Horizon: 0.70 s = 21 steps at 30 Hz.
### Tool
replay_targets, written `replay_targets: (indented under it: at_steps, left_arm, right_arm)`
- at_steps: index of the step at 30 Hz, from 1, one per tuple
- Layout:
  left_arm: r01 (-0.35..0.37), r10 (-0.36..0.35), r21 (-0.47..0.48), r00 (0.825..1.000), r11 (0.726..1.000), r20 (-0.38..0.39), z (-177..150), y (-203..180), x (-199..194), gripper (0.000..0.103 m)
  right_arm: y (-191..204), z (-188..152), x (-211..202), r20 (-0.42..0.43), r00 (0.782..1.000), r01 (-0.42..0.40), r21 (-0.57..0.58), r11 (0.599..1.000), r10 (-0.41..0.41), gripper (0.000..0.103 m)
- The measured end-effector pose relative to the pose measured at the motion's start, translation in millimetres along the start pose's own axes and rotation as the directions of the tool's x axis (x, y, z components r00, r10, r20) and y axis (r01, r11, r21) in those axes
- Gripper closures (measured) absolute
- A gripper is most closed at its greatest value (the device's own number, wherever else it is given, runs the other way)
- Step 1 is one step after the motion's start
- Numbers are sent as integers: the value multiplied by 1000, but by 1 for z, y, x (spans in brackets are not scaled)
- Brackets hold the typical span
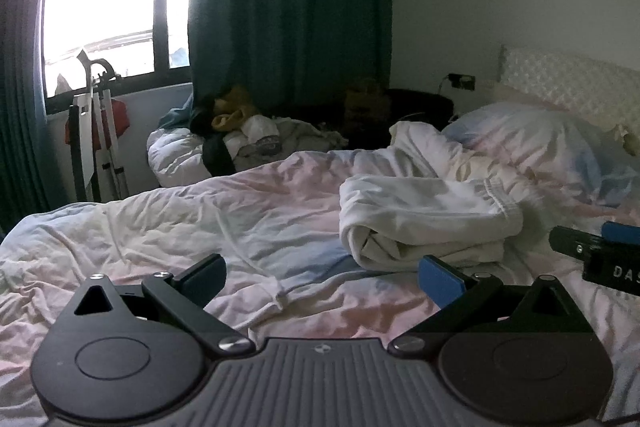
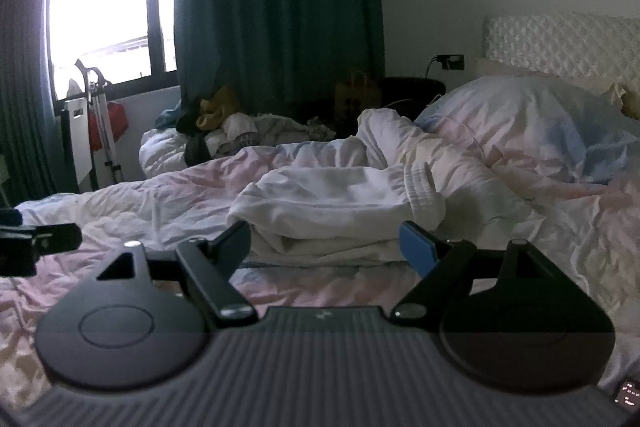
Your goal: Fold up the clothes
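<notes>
A white garment (image 1: 424, 219), folded into a thick bundle with a ribbed cuff at its right end, lies on the pale pink-and-blue bed cover (image 1: 224, 227). My left gripper (image 1: 324, 277) is open and empty, low over the cover, just left of and in front of the bundle. In the right wrist view the same bundle (image 2: 332, 211) lies straight ahead. My right gripper (image 2: 330, 245) is open and empty with its fingers close in front of the bundle's near edge. The right gripper shows at the right edge of the left wrist view (image 1: 600, 255).
A pillow (image 2: 532, 123) and a padded headboard (image 2: 568, 39) are at the right. A heap of other clothes (image 2: 236, 131) lies beyond the bed by a dark green curtain (image 2: 276, 7). A window (image 2: 104, 7) and a folded stand (image 2: 100, 131) are at the left.
</notes>
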<state>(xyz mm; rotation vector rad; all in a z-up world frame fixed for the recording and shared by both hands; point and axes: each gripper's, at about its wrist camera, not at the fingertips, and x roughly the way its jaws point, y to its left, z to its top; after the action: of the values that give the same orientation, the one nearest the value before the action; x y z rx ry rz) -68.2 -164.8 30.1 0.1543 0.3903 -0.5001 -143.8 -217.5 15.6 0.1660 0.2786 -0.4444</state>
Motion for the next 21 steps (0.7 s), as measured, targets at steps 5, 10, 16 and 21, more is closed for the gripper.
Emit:
replay_targets:
  at_steps: [5,10,16,21]
  left_arm:
    - [-1,1,8,1000,1000,14,0,-4,2,0]
    - [17,-17,29,1000,999,21,2,-14,3,0]
    - [19,-19,35,1000,999,-7,-3,-20,9,0]
    - [12,-12,26,1000,1000,-9,-3,-16,9,0]
  right_arm:
    - [-3,-5,4,-6,1000,8,2,1000,-8,20]
    - [-11,-8,12,-20,1000,13,24,1000,-12,20]
    - [-14,-10,14,-21,1000,4,30,1000,-3,20]
    - [-17,-10,15,-23,1000,-1,51,999,2,20]
